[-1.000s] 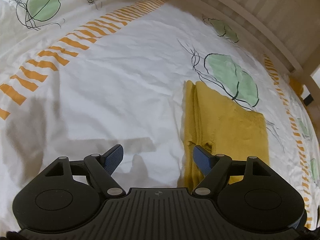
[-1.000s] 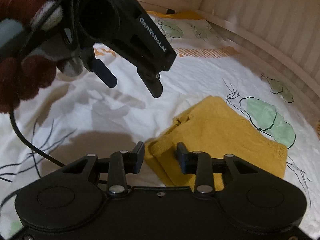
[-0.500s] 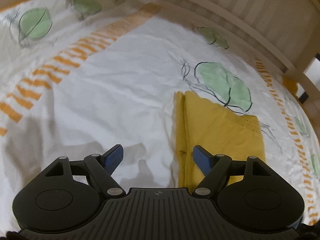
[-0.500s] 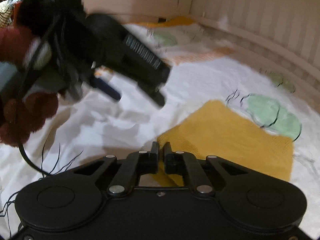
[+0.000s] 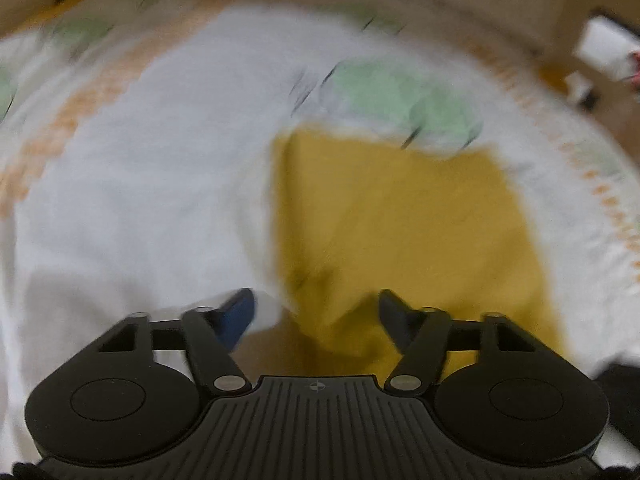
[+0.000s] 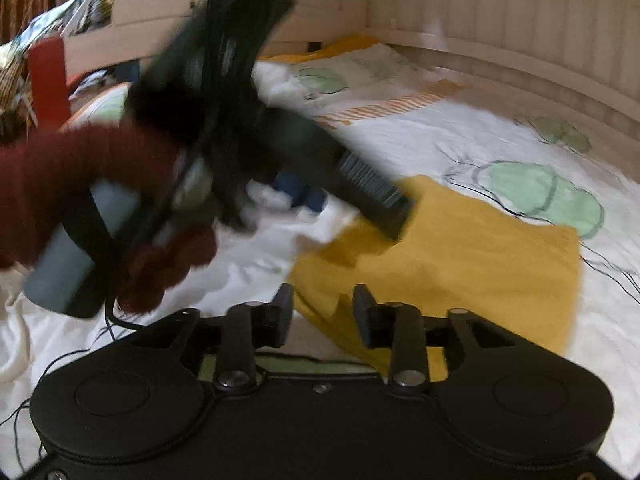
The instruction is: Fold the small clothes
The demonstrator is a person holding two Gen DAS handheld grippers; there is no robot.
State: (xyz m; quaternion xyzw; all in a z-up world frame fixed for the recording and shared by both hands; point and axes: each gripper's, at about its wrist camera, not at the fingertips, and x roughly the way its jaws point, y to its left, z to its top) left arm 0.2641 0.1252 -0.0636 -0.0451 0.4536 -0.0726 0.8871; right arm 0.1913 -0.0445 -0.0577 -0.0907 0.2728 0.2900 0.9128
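Note:
A folded mustard-yellow garment [image 5: 400, 232] lies flat on the white bedsheet [image 5: 152, 168]; it also shows in the right wrist view [image 6: 460, 264]. My left gripper [image 5: 316, 312] is open, low over the garment's near left corner, its fingers on either side of that corner. In the right wrist view the left gripper [image 6: 320, 196] appears blurred, held by a hand in a dark red sleeve [image 6: 72, 184]. My right gripper [image 6: 322, 312] is open, with the garment's near edge between its fingers.
The bedsheet has green leaf prints [image 6: 540, 192] and an orange striped band [image 6: 384, 108]. A pale panelled wall [image 6: 500, 12] borders the far side of the bed. Cluttered items [image 6: 48, 76] stand at the far left. A black cable [image 6: 24, 400] trails over the sheet at left.
My right gripper was shut on the garment's corner half a second ago and has opened. My left gripper has swung right and down onto the garment's left corner; its view is motion-blurred.

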